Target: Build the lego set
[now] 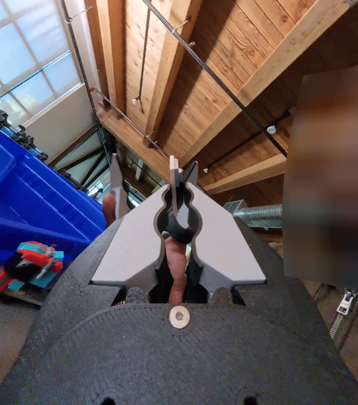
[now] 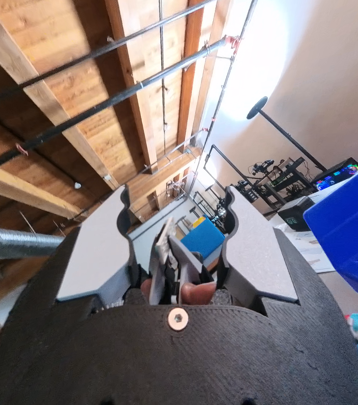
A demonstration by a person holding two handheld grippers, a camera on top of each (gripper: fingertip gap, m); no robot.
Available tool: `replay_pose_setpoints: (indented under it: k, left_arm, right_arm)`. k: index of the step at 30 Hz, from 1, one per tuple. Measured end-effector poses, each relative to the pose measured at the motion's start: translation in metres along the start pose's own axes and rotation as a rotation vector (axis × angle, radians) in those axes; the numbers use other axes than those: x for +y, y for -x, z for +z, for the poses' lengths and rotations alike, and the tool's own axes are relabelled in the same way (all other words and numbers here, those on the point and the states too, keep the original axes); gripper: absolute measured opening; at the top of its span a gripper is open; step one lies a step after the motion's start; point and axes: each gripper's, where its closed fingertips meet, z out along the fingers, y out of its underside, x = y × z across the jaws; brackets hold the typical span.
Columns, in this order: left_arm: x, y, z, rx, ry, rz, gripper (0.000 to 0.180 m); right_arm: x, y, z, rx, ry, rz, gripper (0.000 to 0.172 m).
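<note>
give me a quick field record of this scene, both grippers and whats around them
left gripper: jaws nearly shut on a thin flat grey plate standing on edge
right gripper: jaws wide apart, nothing between the tips
relation: the other gripper's fingers flank the left gripper's tip
camera aim: upward, at wooden ceiling beams
nearby: blue plastic bin; red and teal clamp-like tool; ribbed silver duct
person: thumb behind the left fingers

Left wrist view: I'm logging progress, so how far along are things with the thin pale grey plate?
Done: the left gripper is closed on the thin pale grey plate. In hand: the right gripper stands wide open around it, gripping nothing. Left: nothing shows where the plate goes.
</note>
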Motion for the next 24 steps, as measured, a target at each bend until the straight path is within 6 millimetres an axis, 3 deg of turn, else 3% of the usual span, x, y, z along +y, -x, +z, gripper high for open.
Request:
replay_pose_setpoints:
  k: [3, 8, 14, 24]
  left_arm:
    - [0.019, -0.001, 0.007, 0.001, 0.042, -0.025, 0.01]
    - [0.02, -0.011, 0.006, 0.037, 0.056, -0.035, 0.01]
    - [0.026, -0.014, 0.009, 0.058, 0.045, -0.108, 0.01]
    - [0.029, -0.02, 0.009, 0.098, 0.059, -0.109, 0.011]
  right_arm:
    - [-0.002, -0.001, 0.004, 0.0, -0.04, 0.018, 0.093]
    - [0.002, 0.001, 0.009, -0.007, -0.021, 0.054, 0.094]
    - [0.006, 0.006, 0.012, -0.071, 0.019, 0.167, 0.074]
    - [0.011, 0.017, 0.009, -0.107, 0.08, 0.147, 0.058]
